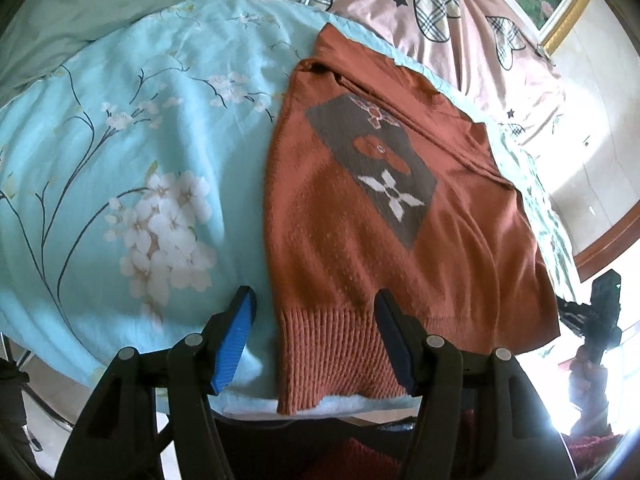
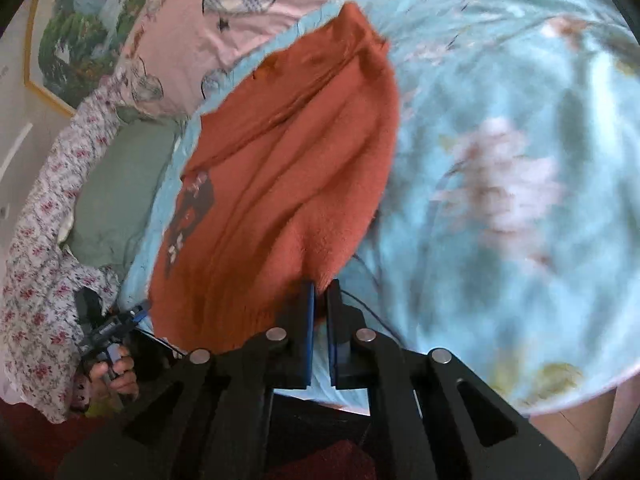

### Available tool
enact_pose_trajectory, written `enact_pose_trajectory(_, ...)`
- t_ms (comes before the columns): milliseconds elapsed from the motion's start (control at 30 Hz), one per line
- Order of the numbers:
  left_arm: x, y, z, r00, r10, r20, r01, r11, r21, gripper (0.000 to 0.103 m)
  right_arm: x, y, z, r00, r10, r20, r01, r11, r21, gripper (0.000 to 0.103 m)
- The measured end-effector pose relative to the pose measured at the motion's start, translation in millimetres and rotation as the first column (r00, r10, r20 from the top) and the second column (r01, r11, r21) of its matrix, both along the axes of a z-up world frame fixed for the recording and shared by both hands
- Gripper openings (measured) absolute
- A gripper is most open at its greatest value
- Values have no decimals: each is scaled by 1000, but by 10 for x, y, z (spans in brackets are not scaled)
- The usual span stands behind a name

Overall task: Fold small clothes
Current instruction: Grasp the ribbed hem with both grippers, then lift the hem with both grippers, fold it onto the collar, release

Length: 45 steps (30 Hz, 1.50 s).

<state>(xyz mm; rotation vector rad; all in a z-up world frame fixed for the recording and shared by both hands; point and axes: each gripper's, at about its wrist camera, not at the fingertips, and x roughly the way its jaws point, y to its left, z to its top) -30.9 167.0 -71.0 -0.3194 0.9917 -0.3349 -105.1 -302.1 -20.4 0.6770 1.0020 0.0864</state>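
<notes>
Left wrist view: the left tongs (image 1: 316, 300) stand wide apart over the near edge of the bed, holding nothing. The blue-padded finger (image 1: 234, 344) lies over the light blue floral sheet (image 1: 132, 152); the other finger overlaps the ribbed hem (image 1: 328, 356) of the rust-orange sweater (image 1: 360, 240). The sweater lies flat on the sheet, hem toward the camera, with a grey diamond panel (image 1: 376, 160) bearing flower motifs on its upper face. Beyond the sweater lies a pink cover with plaid hearts (image 1: 440, 12).

Right wrist view: the right tongs (image 2: 320, 292) are drawn narrow, their pads pinching a corner of the sweater (image 2: 288, 184) at its near edge. From the pinch the fabric runs away from the camera in long creases, one side folded over so the patterned panel (image 2: 188, 216) shows only at the left edge. The floral sheet (image 2: 500, 180) lies to the right, blurred. At lower left the left tongs (image 2: 132, 314) appear, held by a hand (image 2: 116, 376) beside a flower-print cloth (image 2: 44, 280).
</notes>
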Motion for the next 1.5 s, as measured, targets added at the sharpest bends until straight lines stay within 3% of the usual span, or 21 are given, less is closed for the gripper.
enact_pose_trajectory(133,-52,-21,-50,999,-30,-23,30,999,13,62,-246,-318,113,998,-64,27,63,998,19,2)
enact_pose_trajectory(333,-69,-40,-128,998,-48,-34,48,999,-3,63,-252,-320,-23,999,-33,36,30,996,82,7)
enact_pose_trajectory(400,-54,-13,-131,998,-50,-39,48,998,-31,63,-293,-334,-25,999,-25,47,21,996,86,17)
enact_pose_trajectory(467,-47,12,-141,998,-54,-45,51,997,-60,61,-341,-330,-35,999,1,44,-4,997,79,42)
enact_pose_trajectory(600,-40,-17,-156,996,-70,-54,64,993,-95,51,-357,-219,-125,995,72,63,-79,989,123,46)
enact_pose_trajectory(700,-43,-44,-166,995,-83,-49,79,994,-80,37,-241,-46,-309,992,115,54,-123,976,180,46)
enact_pose_trajectory(733,-48,-41,-162,995,-85,-47,82,994,-71,24,-223,-2,-310,990,120,72,-131,975,180,46)
enact_pose_trajectory(767,-60,-28,-159,995,-91,-46,87,994,-72,5,-216,18,-292,989,122,79,-134,976,169,34)
enact_pose_trajectory(833,-107,16,-134,994,-100,-33,96,989,-116,5,-224,21,-249,989,124,86,-136,978,159,7)
enact_pose_trajectory(967,-211,30,-9,995,-91,35,95,984,-151,5,-293,-33,-94,984,115,139,-139,975,175,7)
enact_pose_trajectory(1167,-217,145,294,992,-28,125,61,963,-264,5,-244,-94,255,966,89,241,-134,975,178,7)
enact_pose_trajectory(1333,-22,170,606,980,3,200,52,962,-267,5,35,-190,481,951,36,307,-87,984,156,7)
enact_pose_trajectory(1500,416,107,920,958,49,284,34,960,-278,5,543,-365,653,931,-24,364,-27,991,134,7)
